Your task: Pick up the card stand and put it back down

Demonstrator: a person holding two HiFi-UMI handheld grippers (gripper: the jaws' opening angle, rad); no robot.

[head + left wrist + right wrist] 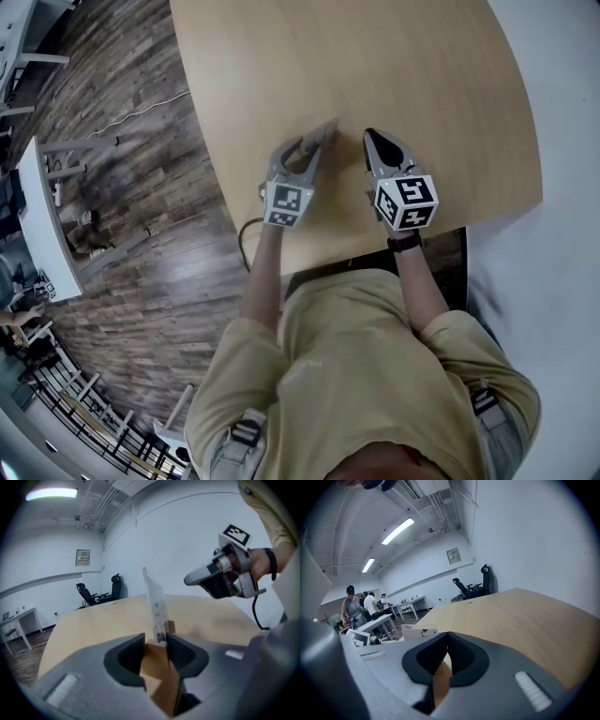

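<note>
The card stand (325, 130), a small wooden block with a clear upright card (156, 604), sits over the light wooden table (422, 75). My left gripper (317, 141) is shut on its wooden base (158, 660), with the card rising just past the jaws. Whether the base touches the tabletop I cannot tell. My right gripper (369, 135) hovers a hand's width to the right, shut with nothing in it (447, 637). In the left gripper view the right gripper (190, 579) hangs above the table at the right.
The table's near edge (375, 253) runs just in front of the person's body. Wood flooring with a loose cable (141, 112) lies to the left. Office chairs (476, 587), desks (405, 604) and people (351, 606) stand far off.
</note>
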